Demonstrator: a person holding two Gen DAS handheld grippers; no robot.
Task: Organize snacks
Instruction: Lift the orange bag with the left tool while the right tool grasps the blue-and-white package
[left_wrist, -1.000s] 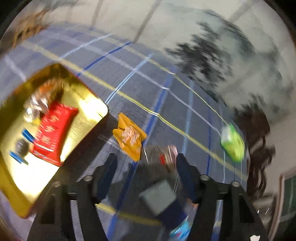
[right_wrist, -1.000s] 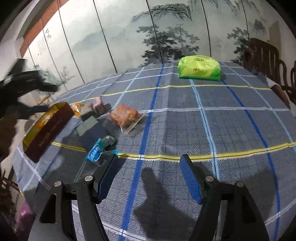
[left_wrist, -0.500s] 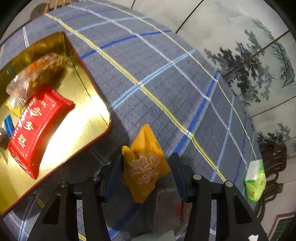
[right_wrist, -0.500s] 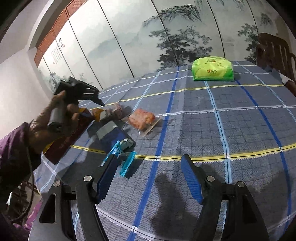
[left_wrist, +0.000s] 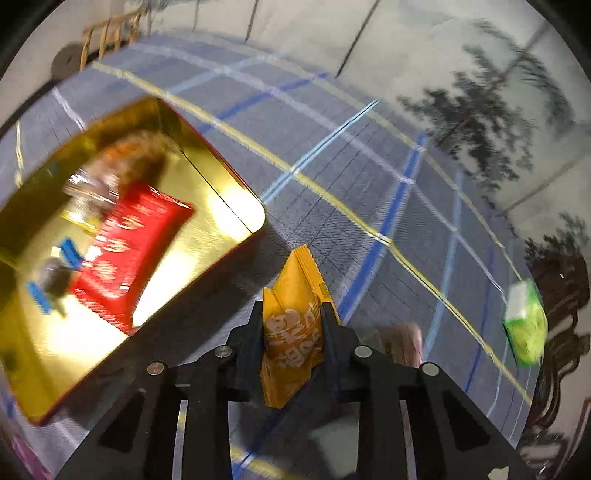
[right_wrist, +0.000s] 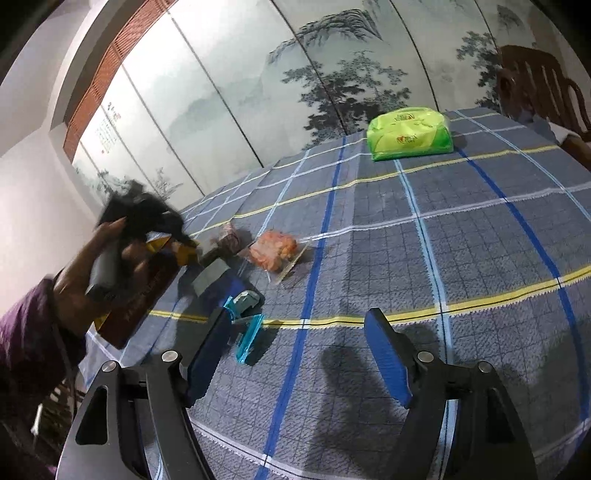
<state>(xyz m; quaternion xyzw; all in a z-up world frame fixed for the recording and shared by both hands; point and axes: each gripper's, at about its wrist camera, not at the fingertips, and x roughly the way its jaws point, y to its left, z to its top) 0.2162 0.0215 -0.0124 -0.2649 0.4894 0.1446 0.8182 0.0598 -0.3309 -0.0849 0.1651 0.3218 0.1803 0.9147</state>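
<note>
Left gripper (left_wrist: 291, 314) now clamped on orange snack packet (left_wrist: 290, 328), lifted beside gold tray (left_wrist: 236, 195); my right gripper (right_wrist: 297, 332) unchanged, fingers apart.

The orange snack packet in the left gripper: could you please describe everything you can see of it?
The orange snack packet is a small, glossy pouch, foil or plastic by its look, with pale printed lettering and a crimped, serrated end. It stands roughly on edge, pinched and creased between the jaws of the left gripper, lifted off the checked tablecloth beside the gold tray. In the right wrist view it shows only as an orange blur in the gripper.
</note>
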